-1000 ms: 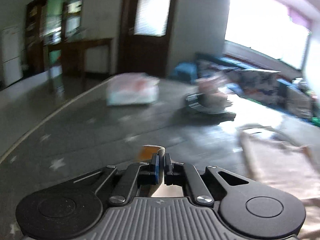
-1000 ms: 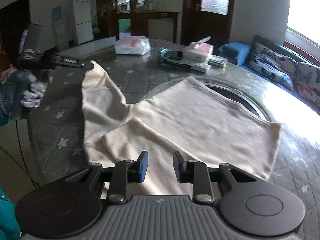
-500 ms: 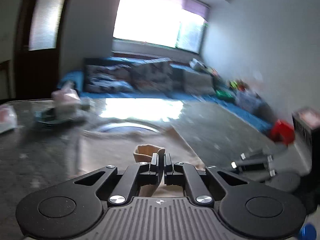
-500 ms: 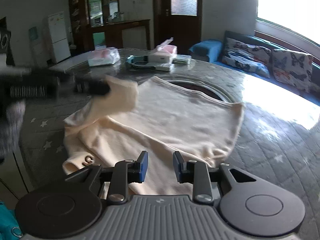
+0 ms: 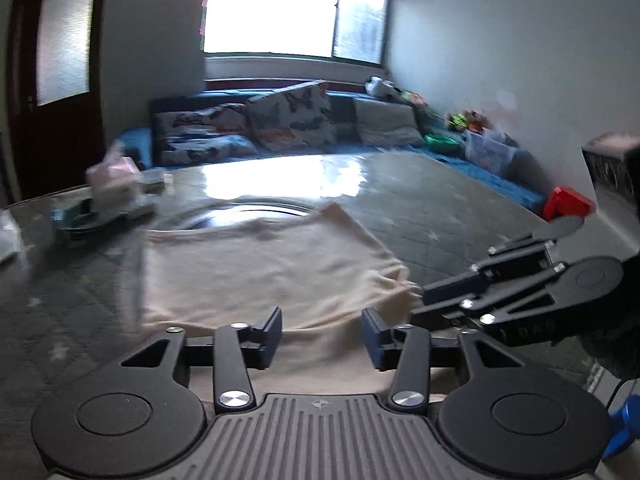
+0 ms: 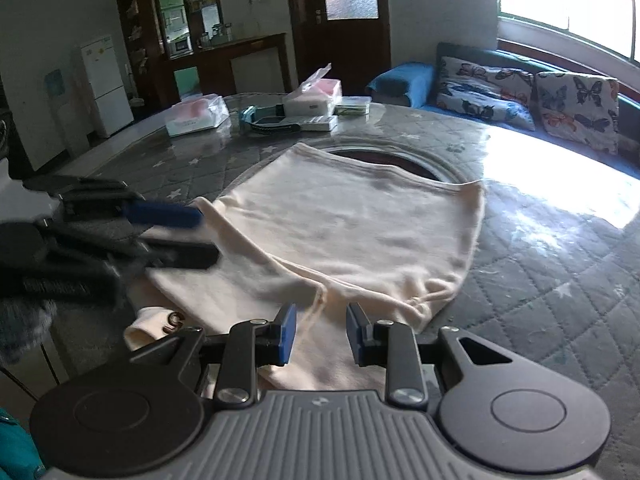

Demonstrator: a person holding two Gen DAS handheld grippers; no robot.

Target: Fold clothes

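On a quilted bench (image 6: pixel 552 280), a cream shirt (image 6: pixel 352 224) lies partly folded, soft and limp, likely best pinched at its near hem, while the left hand-held gripper (image 5: pixel 321 334) and right hand-held gripper (image 6: pixel 321 334) hover spread and empty, open room to the right.

The garment (image 6: pixel 352 232) is plain cream, unpatterned. It lies on a grey quilted table cover (image 6: pixel 552 280) stitched in diamonds and dotted with pale stars. Both grippers (image 5: pixel 322 332) (image 6: pixel 320 334) are black with blue finger pads (image 6: pixel 287 332). The sofa (image 6: pixel 404 76) is blue; its cushions (image 6: pixel 484 84) are pale with butterflies in dark and orange tones. At the table's far edge sits a white pack (image 6: pixel 196 114) with pink on top. The fridge (image 6: pixel 106 84) is white, the door (image 6: pixel 344 20) dark brown.
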